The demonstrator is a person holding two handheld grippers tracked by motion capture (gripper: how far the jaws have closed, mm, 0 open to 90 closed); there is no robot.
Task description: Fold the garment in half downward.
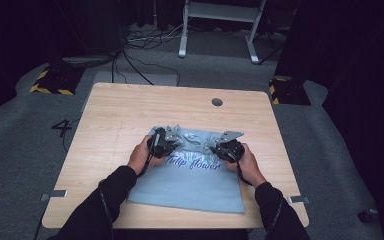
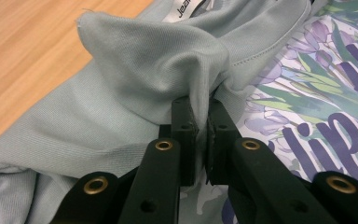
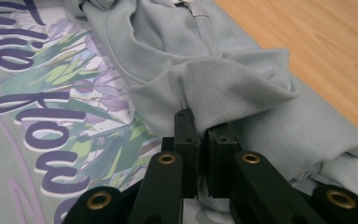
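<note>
On the wooden counter [image 1: 120, 110], I have the left hand-held gripper [image 2: 199, 114] and the right hand-held gripper [image 3: 200, 123] each clamped on the pale-blue T-shirt [image 1: 190, 187] at its shoulders, mid-fold; next I judge both must lift together, evenly.

A pale blue-grey T-shirt [image 1: 190, 185], printed with "Tulip flower", is laid folded on the table, its collar end bunched.

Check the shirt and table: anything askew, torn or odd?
Nothing damaged. The shirt lies flat over its lower part, but the collar end is bunched: the left claw and right claw each pinch a raised fold of fabric beside the neckline. That looks like handling, not a fault. The table looks normal.
</note>
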